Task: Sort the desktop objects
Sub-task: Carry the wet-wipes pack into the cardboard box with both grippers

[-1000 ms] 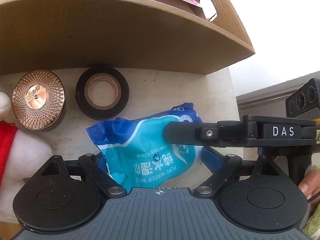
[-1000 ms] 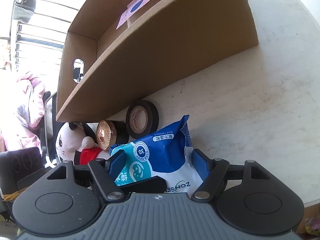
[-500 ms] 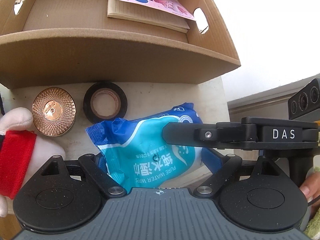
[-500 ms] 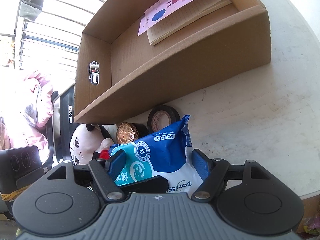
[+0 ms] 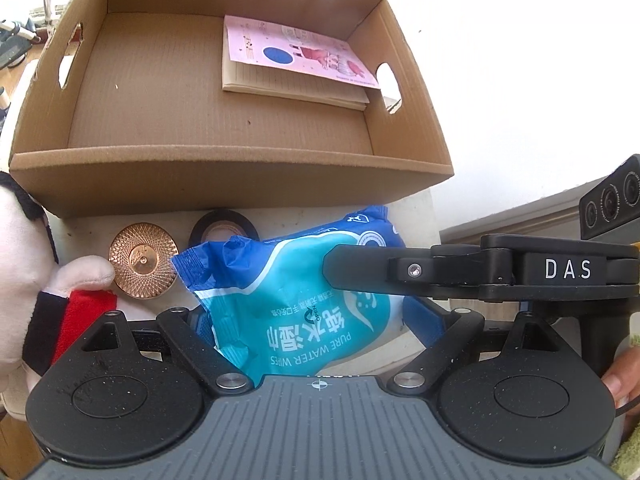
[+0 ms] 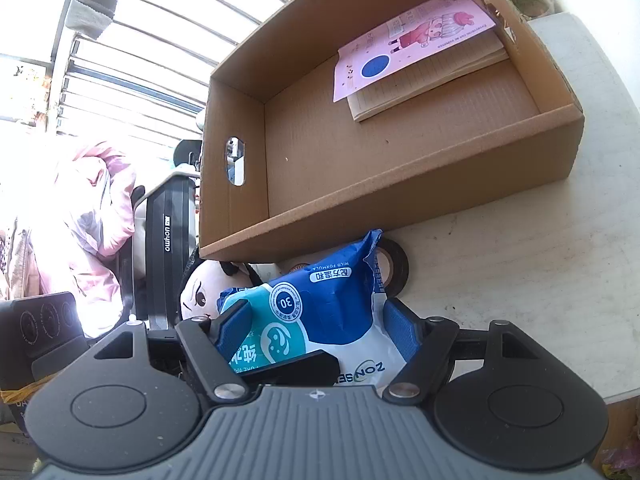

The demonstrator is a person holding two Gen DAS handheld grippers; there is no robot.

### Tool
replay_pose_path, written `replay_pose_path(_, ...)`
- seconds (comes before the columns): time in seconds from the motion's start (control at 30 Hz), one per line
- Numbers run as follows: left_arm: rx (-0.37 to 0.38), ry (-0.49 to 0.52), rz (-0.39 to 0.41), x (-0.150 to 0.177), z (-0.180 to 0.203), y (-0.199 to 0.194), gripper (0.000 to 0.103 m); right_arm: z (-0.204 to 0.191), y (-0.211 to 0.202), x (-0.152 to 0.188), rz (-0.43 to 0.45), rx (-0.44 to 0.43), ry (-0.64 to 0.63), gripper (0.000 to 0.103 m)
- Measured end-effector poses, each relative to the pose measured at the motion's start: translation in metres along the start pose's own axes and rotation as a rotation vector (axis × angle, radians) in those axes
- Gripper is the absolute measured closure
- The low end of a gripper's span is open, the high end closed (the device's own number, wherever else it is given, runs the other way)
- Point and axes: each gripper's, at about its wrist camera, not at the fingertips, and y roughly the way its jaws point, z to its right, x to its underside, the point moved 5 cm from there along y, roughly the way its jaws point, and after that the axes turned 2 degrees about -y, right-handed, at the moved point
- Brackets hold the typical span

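Jaws of left gripper (image 5: pixel 316 320) clamping the wet wipes pack (image 5: pixel 296 304) from both sides, holding it above the tape roll (image 5: pixel 218 230) and copper lid (image 5: pixel 143 266), short of the cardboard box (image 5: pixel 224 176). Right gripper (image 6: pixel 320 330) likewise pinching the pack's other end. Mid-carry, probably; next, clearing the near wall and lowering beside the notebook (image 6: pixel 424 64).

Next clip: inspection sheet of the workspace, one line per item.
Surface: pale table, worn.
Job's things: wipes pack held in the air by both grippers; cardboard box holds a notebook.
Clutter: tape roll, copper lid, plush toy beside the box.
Grippers: left gripper and right gripper both closed on the pack.
Cables: nothing seen.
Surroundings: window bars, pink jacket.
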Motion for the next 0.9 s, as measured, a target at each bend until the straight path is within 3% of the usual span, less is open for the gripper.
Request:
replay_pose_path(0.43,-0.033,0.005,0.047,-0.034,0.022,-0.026,0.013,-0.014,-0.025,-0.045,0.022,-0.032,-0.011,0.027)
replay_pose_path(0.9,-0.095,0.020,0.067,-0.083,0.039,-0.023,0.013,0.000,-0.030,-0.103,0.033,-0.094,0.016,0.027)
